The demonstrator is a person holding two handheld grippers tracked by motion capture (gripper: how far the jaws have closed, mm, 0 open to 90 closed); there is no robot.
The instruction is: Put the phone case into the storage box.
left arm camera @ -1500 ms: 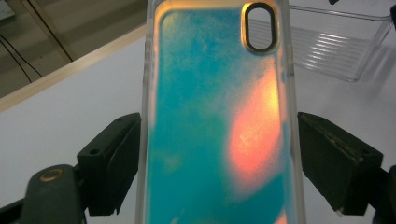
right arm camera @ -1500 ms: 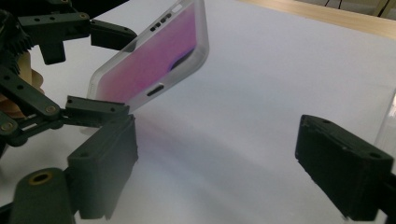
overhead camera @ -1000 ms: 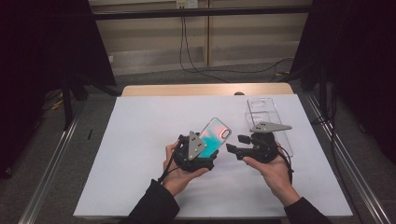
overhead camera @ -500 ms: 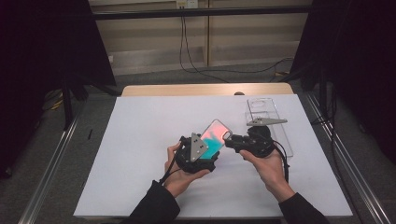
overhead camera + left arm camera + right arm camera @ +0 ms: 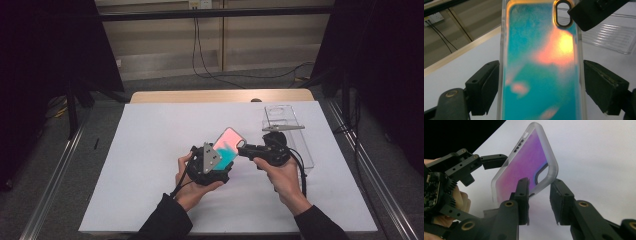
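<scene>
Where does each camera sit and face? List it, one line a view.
High view: above the person's side, facing forward and down on the table; both forearms show.
Left gripper view: on the left hand-held gripper, looking along its jaws at the phone case.
Right gripper view: on the right hand-held gripper, its jaws astride the case's corner.
Shared: all three show the phone case.

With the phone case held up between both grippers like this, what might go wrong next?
1. The right gripper has just been closing on the phone case at its corner by the camera cutout; the pads look not yet pressed, so a thin grip there could slip.
2. The left gripper clamps the case's edges; pulling against it may bend the case.
3. The clear tray sits close behind the right hand and could be knocked.
</scene>
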